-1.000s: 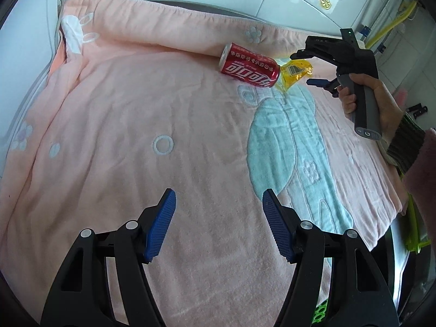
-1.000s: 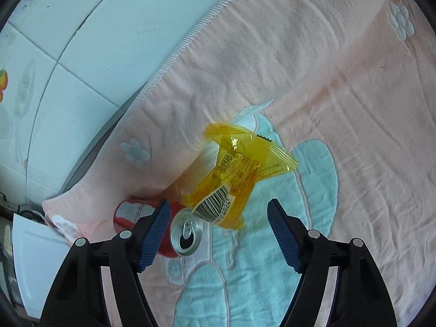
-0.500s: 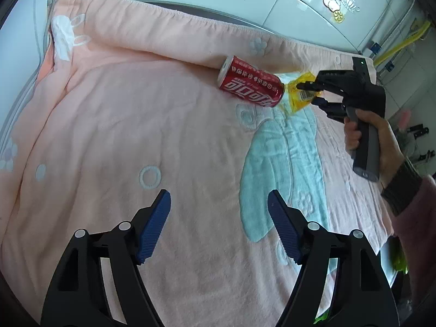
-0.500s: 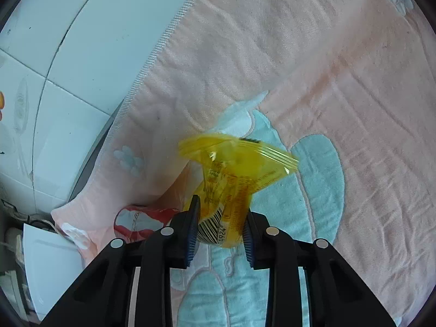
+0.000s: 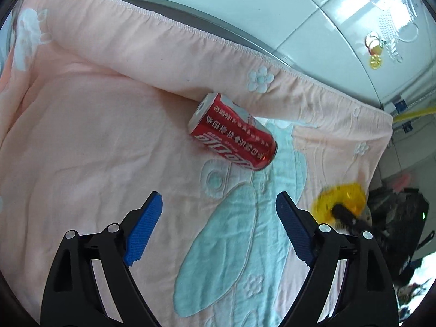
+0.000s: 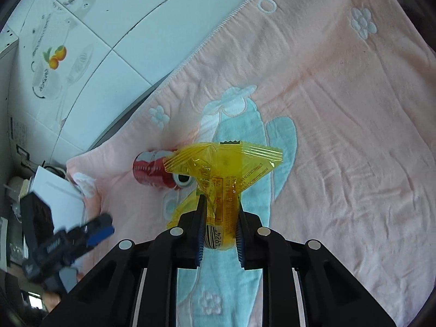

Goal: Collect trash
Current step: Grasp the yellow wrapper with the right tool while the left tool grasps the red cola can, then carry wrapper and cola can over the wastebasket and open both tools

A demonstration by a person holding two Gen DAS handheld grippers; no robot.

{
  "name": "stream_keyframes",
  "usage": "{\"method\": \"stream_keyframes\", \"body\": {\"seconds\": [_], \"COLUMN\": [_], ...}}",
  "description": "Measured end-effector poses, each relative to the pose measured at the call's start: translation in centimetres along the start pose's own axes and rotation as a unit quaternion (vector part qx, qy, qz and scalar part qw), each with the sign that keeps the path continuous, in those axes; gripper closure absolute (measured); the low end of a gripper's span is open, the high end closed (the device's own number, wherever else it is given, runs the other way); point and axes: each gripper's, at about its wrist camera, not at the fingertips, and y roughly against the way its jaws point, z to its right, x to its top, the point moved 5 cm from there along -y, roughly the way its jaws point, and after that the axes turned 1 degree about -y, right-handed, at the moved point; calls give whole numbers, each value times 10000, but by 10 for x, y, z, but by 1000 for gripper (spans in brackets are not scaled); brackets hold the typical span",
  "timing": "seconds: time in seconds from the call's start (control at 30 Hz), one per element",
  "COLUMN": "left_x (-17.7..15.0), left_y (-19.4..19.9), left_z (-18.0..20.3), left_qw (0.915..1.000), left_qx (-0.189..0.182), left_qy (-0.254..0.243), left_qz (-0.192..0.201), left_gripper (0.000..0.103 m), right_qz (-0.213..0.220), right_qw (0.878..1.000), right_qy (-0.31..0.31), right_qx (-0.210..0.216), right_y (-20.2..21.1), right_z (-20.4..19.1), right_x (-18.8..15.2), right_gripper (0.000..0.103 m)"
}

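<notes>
Pink towel [image 6: 340,109] backdrop; yellow wrapper [image 6: 223,169] hides can [image 6: 150,169] partly.

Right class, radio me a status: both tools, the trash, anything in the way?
Right tool shut on yellow wrapper. Left tool opening, nothing between. Red can lying on pink towel. Path clear.

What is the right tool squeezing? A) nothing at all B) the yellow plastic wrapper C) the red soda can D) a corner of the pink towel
B: in the right wrist view the right tool is clamped on the yellow wrapper, while the red can lies untouched on the pink towel.
</notes>
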Motion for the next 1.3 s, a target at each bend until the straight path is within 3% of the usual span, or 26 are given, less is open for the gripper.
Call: {"method": "stream_keyframes", "body": {"seconds": [0.23,0.4,0.73,1.03,1.3], "left_x": [31,42,47,51,45], "left_y": [-49,-75,-104,-116,-111], "left_z": [10,6,6,7,11], "left_qw": [9975,9910,9767,9684,9769], "left_qx": [99,111,254,533,341], "left_qy": [671,1298,2101,2421,2096], "left_qz": [-211,-322,-364,-270,-221], "left_gripper": [18,18,18,22,25], "right_qz": [-8,-44,-198,-205,-83], "right_qw": [9999,9995,9990,9989,9992], "right_qy": [153,300,378,311,267], "right_qx": [19,-48,-144,-285,-300], "right_y": [37,52,60,82,101], "right_z": [9,11,20,29,29], "right_x": [-33,-60,-106,-132,-141], "right_gripper": [84,84,84,84,84]}}
